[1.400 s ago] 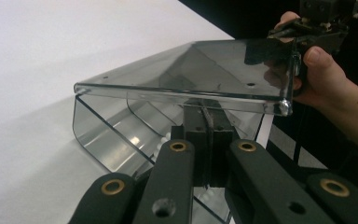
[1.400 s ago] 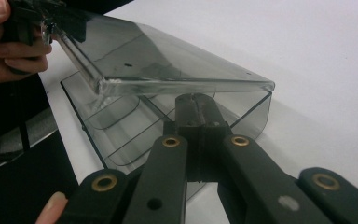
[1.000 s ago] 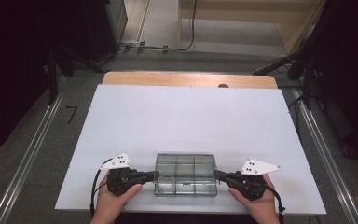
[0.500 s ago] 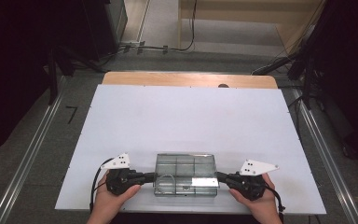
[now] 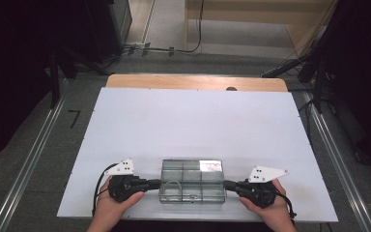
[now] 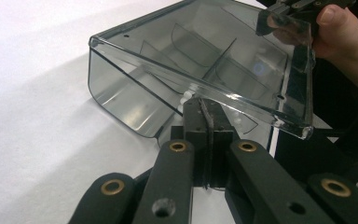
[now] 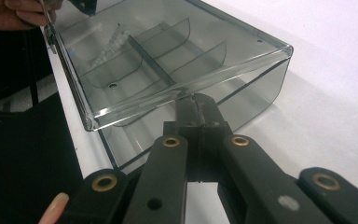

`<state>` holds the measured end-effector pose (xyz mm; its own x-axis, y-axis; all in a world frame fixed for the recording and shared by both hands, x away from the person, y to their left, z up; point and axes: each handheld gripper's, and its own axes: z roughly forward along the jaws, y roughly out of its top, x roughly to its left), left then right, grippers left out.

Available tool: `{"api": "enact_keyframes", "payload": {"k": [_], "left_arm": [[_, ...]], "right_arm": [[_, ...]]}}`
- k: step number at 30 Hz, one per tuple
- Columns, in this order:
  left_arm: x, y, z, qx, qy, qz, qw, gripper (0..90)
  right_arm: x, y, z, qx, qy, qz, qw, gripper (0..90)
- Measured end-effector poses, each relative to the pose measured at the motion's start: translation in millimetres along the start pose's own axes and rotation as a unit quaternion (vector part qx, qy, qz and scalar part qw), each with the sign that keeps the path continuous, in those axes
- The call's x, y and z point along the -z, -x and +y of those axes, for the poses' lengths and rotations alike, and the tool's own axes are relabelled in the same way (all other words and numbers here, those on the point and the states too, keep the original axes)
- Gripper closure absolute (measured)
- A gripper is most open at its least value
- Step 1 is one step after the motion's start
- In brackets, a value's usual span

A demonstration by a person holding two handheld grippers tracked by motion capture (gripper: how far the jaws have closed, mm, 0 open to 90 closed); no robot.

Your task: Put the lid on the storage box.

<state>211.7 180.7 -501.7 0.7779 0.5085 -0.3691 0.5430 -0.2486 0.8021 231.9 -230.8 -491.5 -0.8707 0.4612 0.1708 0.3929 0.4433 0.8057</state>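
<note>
A smoky clear plastic box (image 5: 192,181) with inner dividers lies near the table's front edge, between my two grippers. My left gripper (image 5: 157,183) points at its left end, my right gripper (image 5: 227,184) at its right end. In the left gripper view the jaws (image 6: 204,106) stand together, tips against the box (image 6: 191,60) just under the rim of its lid. The right gripper view mirrors this: shut jaws (image 7: 196,100) touch the box (image 7: 158,60) below the lid's edge. Nothing shows between either pair of pads.
The white tabletop (image 5: 193,125) stretches far beyond the box, with a wooden strip (image 5: 193,82) at its far edge. The table's front edge runs close behind both hands. Dark stands and cables lie on the floor beyond.
A bright reflection on the box's lid has shifted from the near right to the far right corner. Both hands and grippers keep their places at the box's ends.
</note>
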Motion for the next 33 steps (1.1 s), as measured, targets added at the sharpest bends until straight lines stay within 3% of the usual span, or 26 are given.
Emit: {"api": "enact_keyframes", "payload": {"k": [18, 25, 30, 33], "left_arm": [[-2.8, -2.6, -2.1, -0.005, -0.027, 0.009, 0.9996, 89.7], [1.3, -2.4, -1.4, -0.007, -0.014, 0.01, 0.9998, 89.5], [2.4, -1.2, -0.5, -0.012, -0.001, 0.021, 0.9997, 81.7], [4.0, -0.1, 0.4, -0.015, 0.014, 0.032, 0.9993, 71.6]], "right_arm": [[-2.6, 5.3, -4.8, 0.002, -0.019, -0.001, 0.9998, 88.0], [-1.6, 6.7, -4.8, 0.001, -0.018, -0.004, 0.9998, 88.0], [0.9, 7.8, -4.2, 0.0, -0.011, -0.01, 0.9999, 83.4], [3.3, 8.5, -3.6, -0.007, -0.001, -0.02, 0.9998, 72.2]]}}
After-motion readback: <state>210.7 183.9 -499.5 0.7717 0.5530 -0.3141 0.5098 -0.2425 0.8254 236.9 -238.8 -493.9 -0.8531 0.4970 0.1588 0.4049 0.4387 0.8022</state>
